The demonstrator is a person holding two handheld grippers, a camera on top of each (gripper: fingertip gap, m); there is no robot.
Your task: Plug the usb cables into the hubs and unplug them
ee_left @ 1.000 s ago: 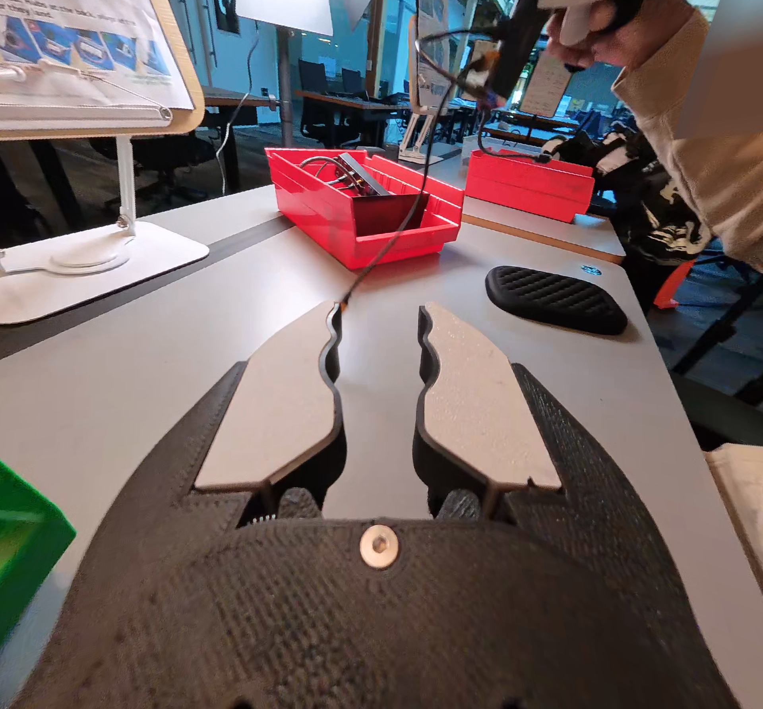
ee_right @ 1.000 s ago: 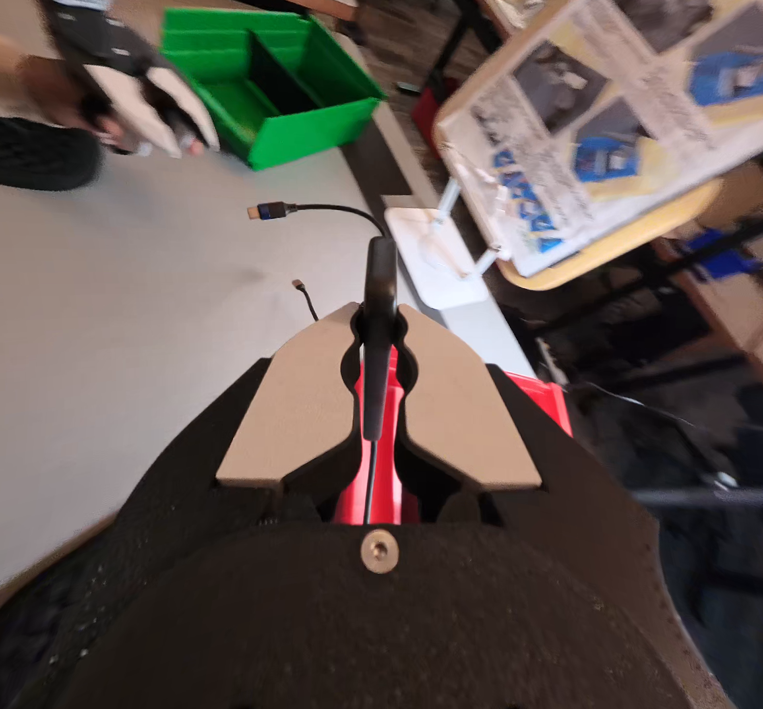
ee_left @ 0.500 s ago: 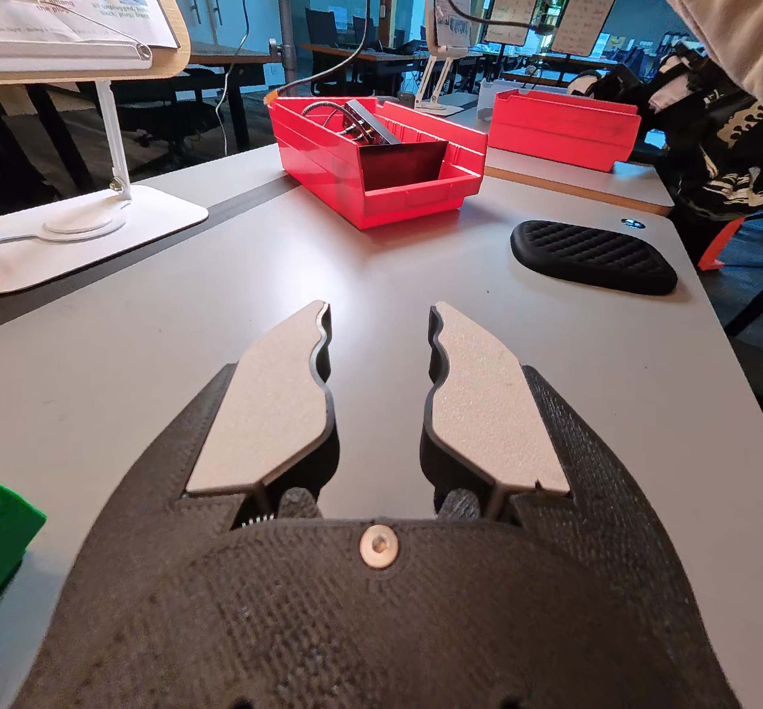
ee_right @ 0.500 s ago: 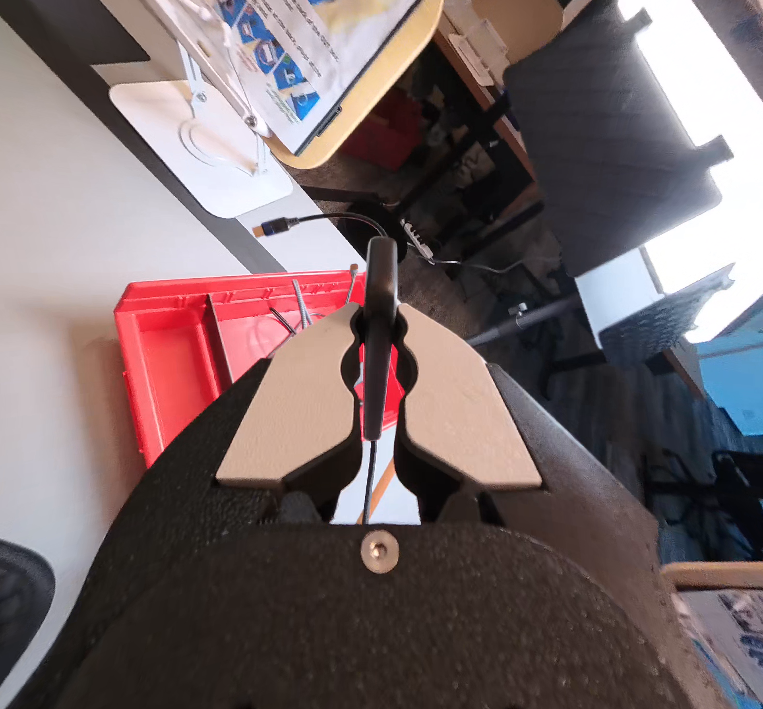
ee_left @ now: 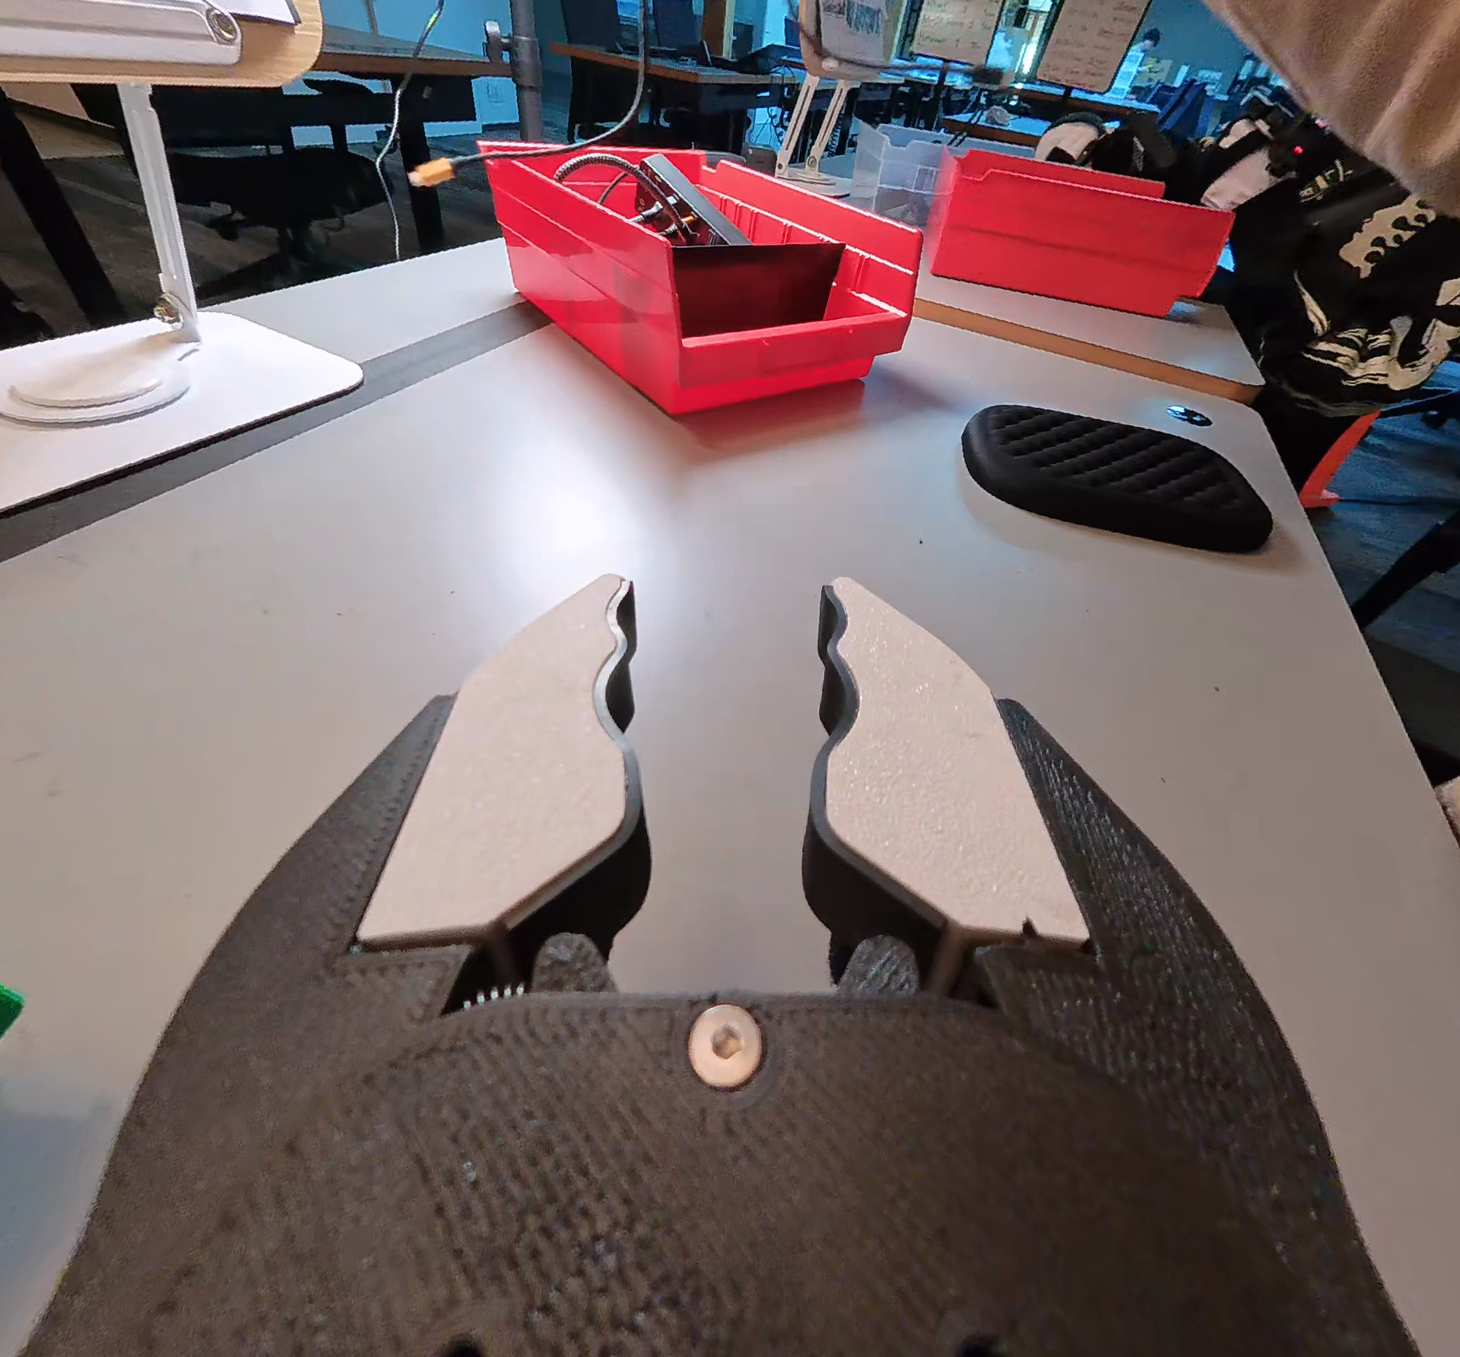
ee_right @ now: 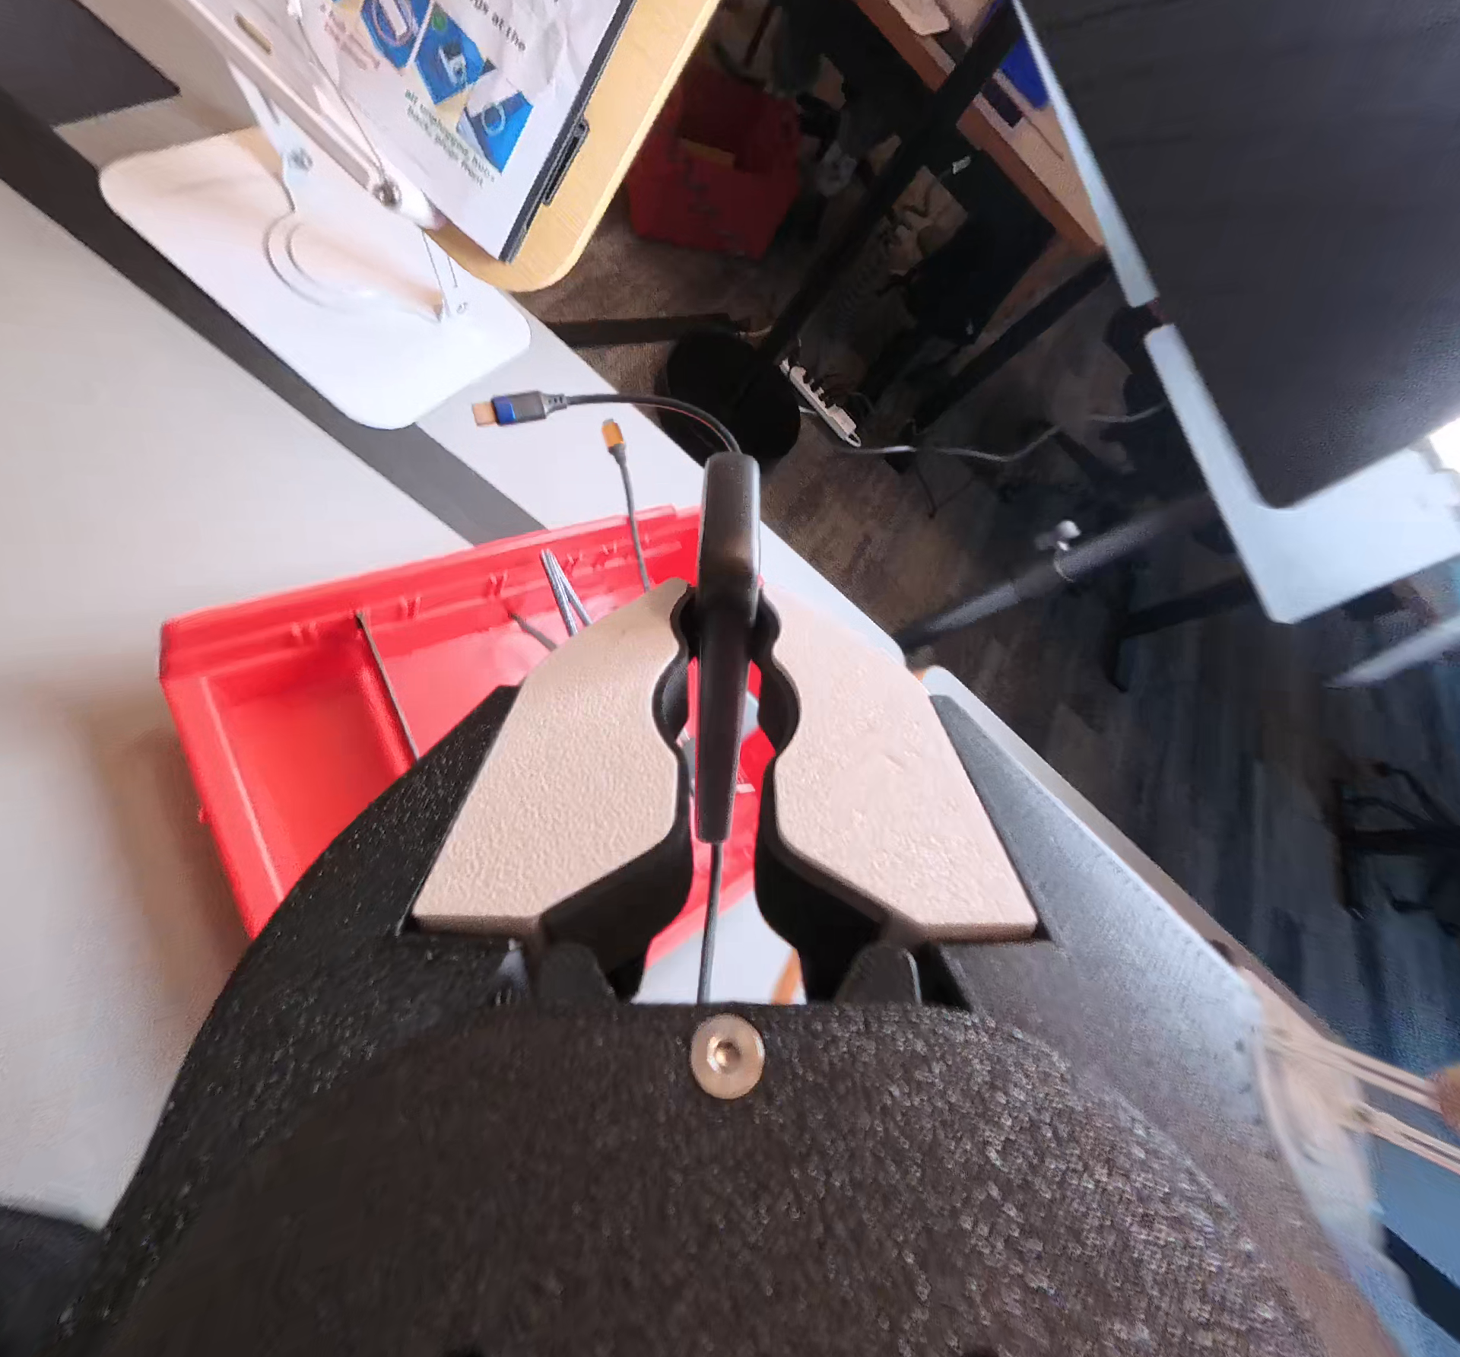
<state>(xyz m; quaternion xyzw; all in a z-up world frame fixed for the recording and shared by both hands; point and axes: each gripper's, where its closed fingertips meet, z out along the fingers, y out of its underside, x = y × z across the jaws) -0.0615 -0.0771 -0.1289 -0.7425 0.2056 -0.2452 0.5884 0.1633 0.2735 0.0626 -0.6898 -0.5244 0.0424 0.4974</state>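
Right claw (ee_right: pixel 725 608) clenched on black USB hub (ee_right: pixel 728 568), pigtail plug (ee_right: pixel 517 409) dangling over red bin (ee_right: pixel 276 726) at lower left, likely for stowing. Left claw (ee_left: pixel 725 635) released, empty, above table (ee_left: pixel 395 544).

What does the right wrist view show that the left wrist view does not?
Only the right wrist view: the right gripper shut on a black hub, its short cable ending in a blue-collared plug. Only the left wrist view: the open, empty left gripper and a black pad. Both: the red bin and white stand base.
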